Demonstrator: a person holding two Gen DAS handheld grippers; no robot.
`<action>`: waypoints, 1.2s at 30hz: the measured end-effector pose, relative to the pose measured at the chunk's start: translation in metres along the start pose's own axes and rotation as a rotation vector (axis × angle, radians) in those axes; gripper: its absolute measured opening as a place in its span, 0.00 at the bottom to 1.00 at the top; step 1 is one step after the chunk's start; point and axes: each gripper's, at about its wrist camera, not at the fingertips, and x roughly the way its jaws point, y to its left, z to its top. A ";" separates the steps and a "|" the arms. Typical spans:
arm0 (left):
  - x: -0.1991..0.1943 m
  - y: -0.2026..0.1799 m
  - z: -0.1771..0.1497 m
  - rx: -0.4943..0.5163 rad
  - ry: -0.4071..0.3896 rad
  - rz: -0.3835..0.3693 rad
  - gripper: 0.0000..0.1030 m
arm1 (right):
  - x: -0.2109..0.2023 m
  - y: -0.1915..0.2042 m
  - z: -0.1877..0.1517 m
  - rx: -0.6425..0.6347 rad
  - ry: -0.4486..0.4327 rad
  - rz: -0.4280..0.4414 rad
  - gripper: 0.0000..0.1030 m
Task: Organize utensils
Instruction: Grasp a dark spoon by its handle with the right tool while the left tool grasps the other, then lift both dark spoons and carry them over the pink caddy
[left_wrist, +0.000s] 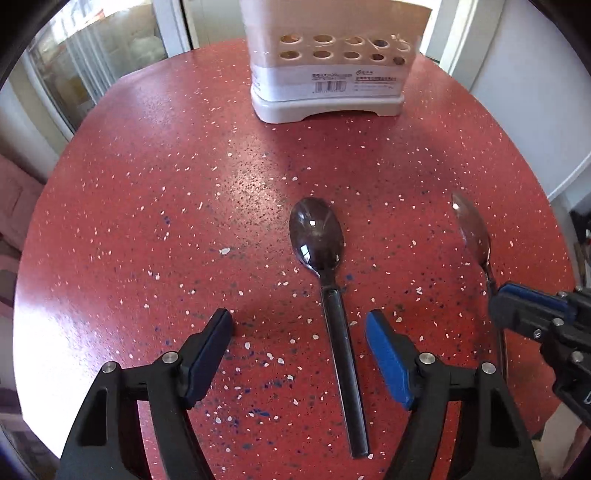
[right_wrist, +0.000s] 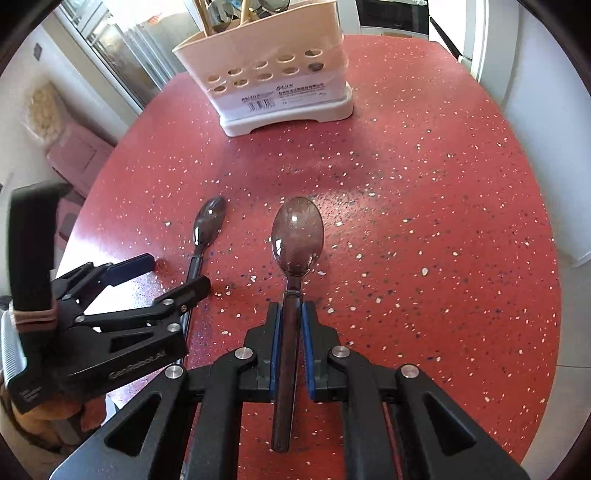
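- Right gripper (right_wrist: 291, 325) pinching handle of a spoon (right_wrist: 297, 236), blue pads pressed on both sides just below the neck; bowl pointing toward top of frame, looks lifted off the counter (right_wrist: 443, 221) or barely so, cannot tell for sure.
- Left gripper (left_wrist: 299, 328) spread wide, straddling handle of second spoon (left_wrist: 317, 232) lying flat at centre frame; pads apart from the handle on both sides, nothing gripped.
- Utensil holder (left_wrist: 325, 62) upright at top centre of frame, well apart from both spoons.
- Step in hand, judged: double pickup, right side grasped, left side lined up for grasp.
- Next move calls for: lowering left gripper and squeezing on the thin handle, then carrying both spoons up over the holder rim, bowls or handles down into a compartment. Risk: handle thin and flat on counter, pads may slip.
- Right wrist view only: holder's open top with utensils already standing inside, upper centre; left gripper's body from the side at lower left.
- Left wrist view only: clear gap between left pads and handle; right gripper at right edge, its spoon seen edge-on.
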 end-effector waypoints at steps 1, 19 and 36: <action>0.000 -0.001 0.002 0.001 0.009 -0.004 0.93 | -0.003 -0.003 0.000 0.000 -0.005 0.010 0.12; -0.005 -0.026 0.038 -0.004 0.047 -0.085 0.40 | -0.022 -0.037 -0.003 0.041 -0.058 0.122 0.12; -0.097 -0.024 0.023 -0.071 -0.427 -0.129 0.40 | -0.067 -0.038 0.015 -0.022 -0.257 0.198 0.12</action>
